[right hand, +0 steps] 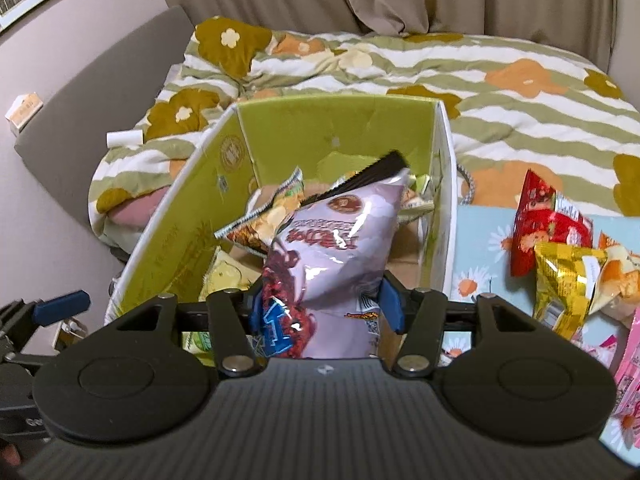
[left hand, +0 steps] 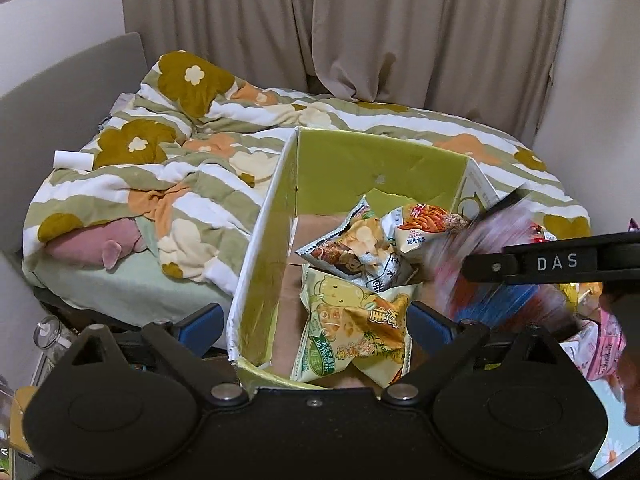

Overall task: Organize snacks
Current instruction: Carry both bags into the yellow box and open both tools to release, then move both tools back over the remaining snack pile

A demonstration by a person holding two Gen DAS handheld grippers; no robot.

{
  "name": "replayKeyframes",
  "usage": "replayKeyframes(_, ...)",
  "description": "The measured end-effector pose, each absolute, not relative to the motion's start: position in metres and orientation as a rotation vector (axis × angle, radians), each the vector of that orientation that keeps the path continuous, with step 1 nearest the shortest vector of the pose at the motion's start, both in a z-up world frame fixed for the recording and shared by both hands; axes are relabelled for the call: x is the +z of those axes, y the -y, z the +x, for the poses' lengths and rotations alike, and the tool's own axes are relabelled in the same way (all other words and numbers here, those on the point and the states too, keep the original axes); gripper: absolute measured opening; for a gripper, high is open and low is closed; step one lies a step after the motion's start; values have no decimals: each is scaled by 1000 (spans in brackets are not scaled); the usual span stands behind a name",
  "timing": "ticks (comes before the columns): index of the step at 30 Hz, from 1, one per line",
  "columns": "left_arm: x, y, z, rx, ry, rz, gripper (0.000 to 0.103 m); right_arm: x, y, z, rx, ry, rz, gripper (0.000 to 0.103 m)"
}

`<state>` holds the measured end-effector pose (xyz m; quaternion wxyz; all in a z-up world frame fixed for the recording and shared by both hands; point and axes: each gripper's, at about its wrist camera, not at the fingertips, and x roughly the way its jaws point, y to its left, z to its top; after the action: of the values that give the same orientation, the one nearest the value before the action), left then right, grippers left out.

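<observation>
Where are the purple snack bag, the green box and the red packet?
purple snack bag (right hand: 340,240), right wrist view, its front face.
green box (right hand: 320,128), right wrist view, inner back wall.
red packet (right hand: 540,220), right wrist view, its middle.

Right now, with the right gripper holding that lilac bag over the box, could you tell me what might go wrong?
The right gripper pinches only the lower end of the lilac snack bag, so it could slip or swing. The left gripper straddles the box wall, which already looks dented, and could bump it further.

lavender snack bag (right hand: 340,248) held tilted over green box (right hand: 304,124) holding several snack packets (left hand: 352,248).
</observation>
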<state>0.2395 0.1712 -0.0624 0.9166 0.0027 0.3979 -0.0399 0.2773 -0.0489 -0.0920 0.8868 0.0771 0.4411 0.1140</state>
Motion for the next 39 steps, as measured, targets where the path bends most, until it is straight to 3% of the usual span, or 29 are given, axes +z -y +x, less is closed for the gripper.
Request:
replayKeyframes(1, -63, -171, 239, -79, -818, 6, 100, -94, 50, 278, 239, -916, 174, 103)
replayKeyframes(12, -67, -169, 229, -62, -823, -3, 100, -92, 60, 262, 246, -840, 170, 103)
replayKeyframes(27, -27, -152, 202, -128, -740, 27, 100, -48, 85, 213, 216, -733, 183, 103)
replayKeyframes(39, -7, -96, 182, -293, -665, 62, 100, -22, 154, 152, 54, -660, 201, 103)
